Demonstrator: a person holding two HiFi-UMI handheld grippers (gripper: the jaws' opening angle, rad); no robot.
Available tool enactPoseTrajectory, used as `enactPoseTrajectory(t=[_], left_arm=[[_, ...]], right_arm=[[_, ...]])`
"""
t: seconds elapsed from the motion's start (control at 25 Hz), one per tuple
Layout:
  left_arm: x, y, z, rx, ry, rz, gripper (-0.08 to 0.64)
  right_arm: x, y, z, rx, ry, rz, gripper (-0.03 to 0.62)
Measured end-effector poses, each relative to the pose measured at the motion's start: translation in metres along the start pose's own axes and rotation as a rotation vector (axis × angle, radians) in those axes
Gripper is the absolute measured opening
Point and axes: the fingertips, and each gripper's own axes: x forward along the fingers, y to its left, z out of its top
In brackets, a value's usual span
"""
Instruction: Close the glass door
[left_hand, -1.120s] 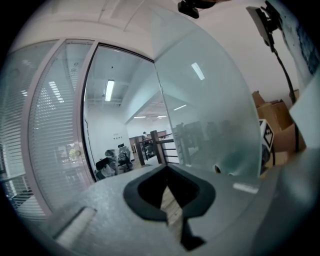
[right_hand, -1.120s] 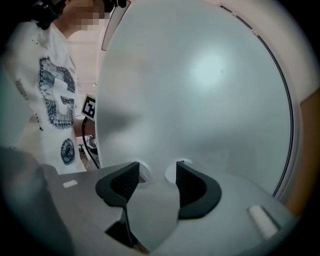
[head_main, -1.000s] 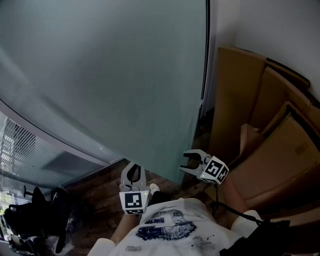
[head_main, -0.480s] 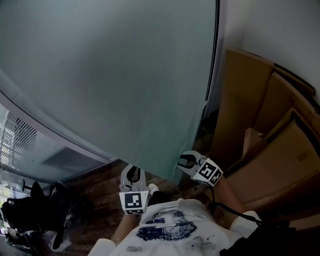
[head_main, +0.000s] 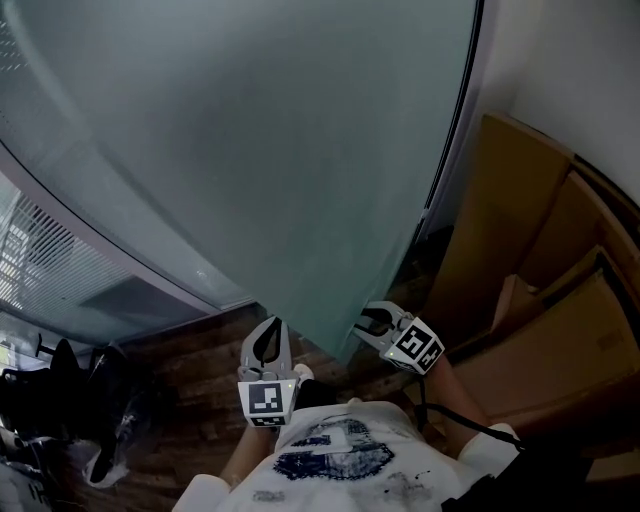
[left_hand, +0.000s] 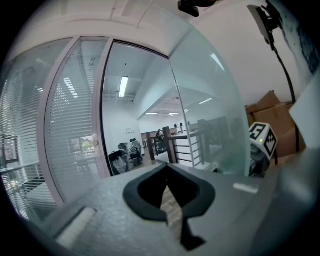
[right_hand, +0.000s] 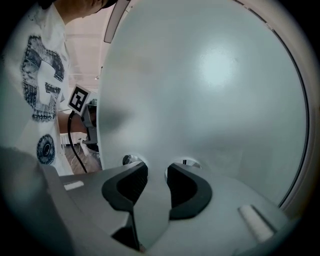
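The frosted glass door (head_main: 250, 150) fills most of the head view, its free edge coming down just in front of me. My right gripper (head_main: 362, 330) has just closed on that edge. In the right gripper view the pane (right_hand: 210, 90) runs between the jaws of the right gripper (right_hand: 156, 170), and the pads press on both faces. My left gripper (head_main: 269, 328) hovers left of the edge, close to the glass and apart from it. In its own view the left gripper (left_hand: 166, 169) has its tips together with nothing between them.
Flattened cardboard boxes (head_main: 540, 250) lean against the white wall (head_main: 580, 60) to the right of the door. A dark frame strip (head_main: 455, 130) runs down beside the pane. Wooden floor (head_main: 200, 370) lies below, with dark office clutter (head_main: 60, 400) and blinds (head_main: 40, 270) at left.
The right gripper's jaws went from wide open beside the door's edge to closed on it. The pane and its dark frame strip have shifted right in the head view. The left gripper edged upward.
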Motion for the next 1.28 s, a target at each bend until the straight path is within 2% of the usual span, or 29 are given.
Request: enactPoseTrajectory(t=[0.32,0.64,0.8,1.12,1.28], left_arm=[[0.013,0.033,-0.011,-0.056,0.020,0.033,0.003],[0.027,0.070,-0.015,-0.064,0.029,0.051,0.003],[0.033,0.089,-0.016,-0.065,0.033,0.055,0.003],[0.045,0.128,-0.023,-0.081,0.037,0.049,0.002],[0.052,0.145,-0.026,-0.082,0.038,0.038,0.003]], right_arm=[[0.032,-0.007,0.007,-0.009,0.015,0.006,0.126],[0.066,-0.014,0.015,-0.004,0.042,0.020,0.126],[0.083,-0.013,0.033,0.006,0.042,0.035,0.126],[0.121,-0.028,0.042,0.016,0.058,-0.007,0.124],[0.135,-0.042,0.040,0.020,0.072,-0.064,0.124]])
